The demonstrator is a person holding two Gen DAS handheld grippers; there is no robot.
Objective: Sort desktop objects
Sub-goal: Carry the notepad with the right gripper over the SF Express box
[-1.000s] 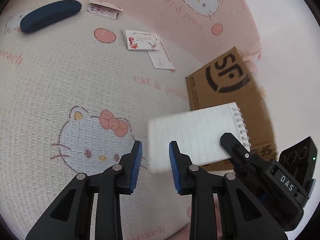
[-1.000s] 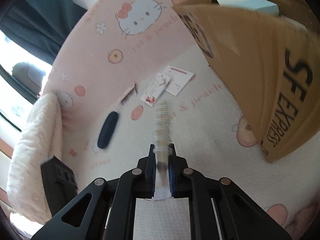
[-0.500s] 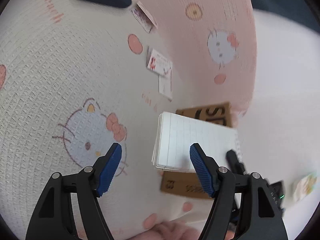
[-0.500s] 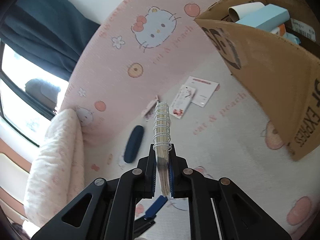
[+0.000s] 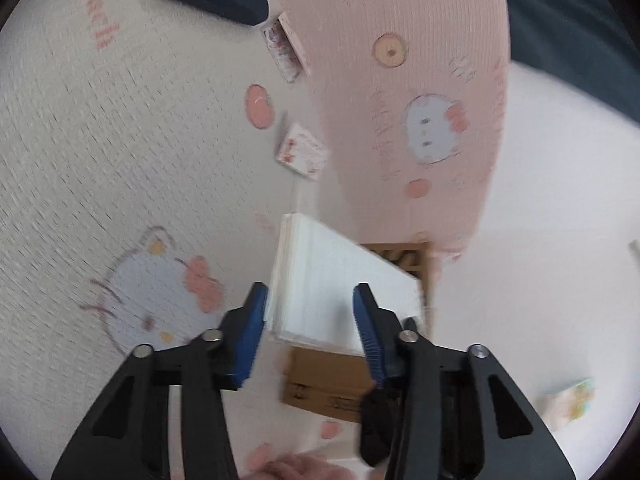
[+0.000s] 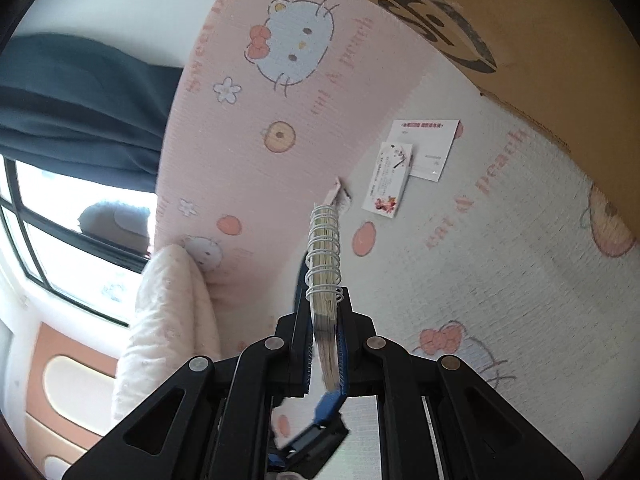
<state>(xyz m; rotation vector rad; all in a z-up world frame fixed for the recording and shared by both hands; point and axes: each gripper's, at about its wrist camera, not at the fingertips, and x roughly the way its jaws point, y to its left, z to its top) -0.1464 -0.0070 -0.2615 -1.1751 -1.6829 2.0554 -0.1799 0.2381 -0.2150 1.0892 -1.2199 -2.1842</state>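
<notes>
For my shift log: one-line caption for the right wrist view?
Right tool shut on a spiral notebook, held above the bedspread near the cardboard box.

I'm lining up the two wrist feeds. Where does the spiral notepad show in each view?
Left wrist: spiral notepad at lower centre, white page showing beyond the open left gripper.
Right wrist: edge-on at centre, clamped in the right gripper.
Shared landmark: the flowered card.

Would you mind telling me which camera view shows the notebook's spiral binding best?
The right wrist view: the white coils of the notebook stand sharp above the right gripper. The left wrist view shows only its blurred page face.
</notes>
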